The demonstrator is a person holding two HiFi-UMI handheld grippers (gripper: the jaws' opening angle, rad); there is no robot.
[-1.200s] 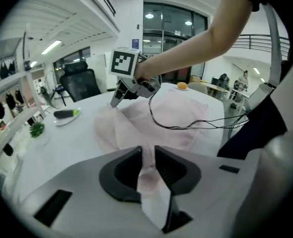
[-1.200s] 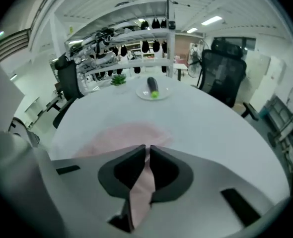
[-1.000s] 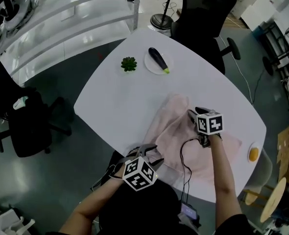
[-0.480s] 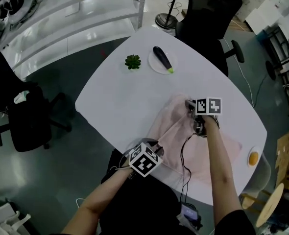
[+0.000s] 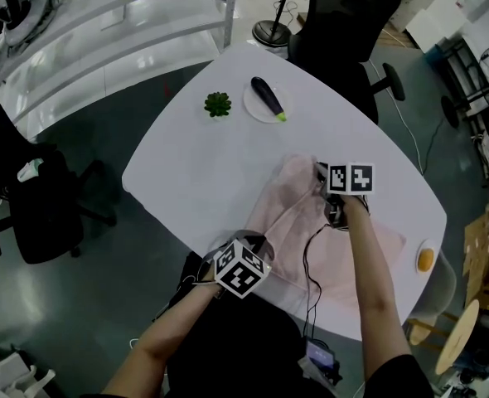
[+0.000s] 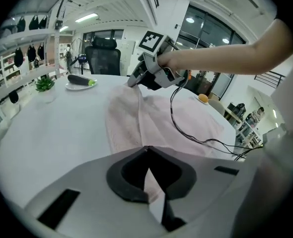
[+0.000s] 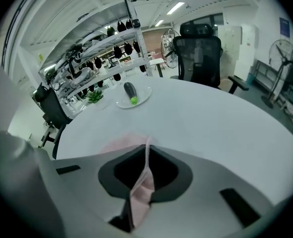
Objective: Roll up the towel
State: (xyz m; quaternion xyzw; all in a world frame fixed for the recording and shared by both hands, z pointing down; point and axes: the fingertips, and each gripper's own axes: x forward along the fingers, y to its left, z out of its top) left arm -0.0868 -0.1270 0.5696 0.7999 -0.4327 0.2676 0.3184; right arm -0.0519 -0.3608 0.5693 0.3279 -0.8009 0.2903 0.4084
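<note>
Left gripper point(image 6: 147, 148): jaws closed, tips meeting, with a thin flap of the pale pink terry towel point(image 6: 156, 120) pinched between them. This is the towel's near edge, at the near rim of the white rounded table point(image 5: 186, 172).

Right gripper point(image 7: 147, 144): jaws closed on a narrow fold of the same towel, and the pink cloth hangs down through the gap between the jaws. In the left gripper view the right gripper sits at the towel's far end and the fabric rises from the tabletop up to its tips. The grippers are well apart, one at each end of the cloth, and both point down at the table.

The towel lies crumpled on the near-right part of the table, unrolled, with one long crease running between the two grips. A wider flat part spreads toward the right edge.

A thin black cable point(image 5: 311, 264) loops over the towel from the right gripper back toward the person.

On the far side of the table a dark purple eggplant point(image 5: 268, 99) lies on a white round plate point(image 5: 257, 110), with a small green potted plant point(image 5: 218, 104) just left of it. A small orange round item point(image 5: 425, 259) sits at the right rim, near the towel but apart from it; its type is unclear.

Off the table, a black office chair point(image 5: 336, 15) stands at the far side, a second black chair point(image 5: 29, 206) is at the left, and a white shelving rack point(image 5: 104, 31) is at the upper left.
</note>
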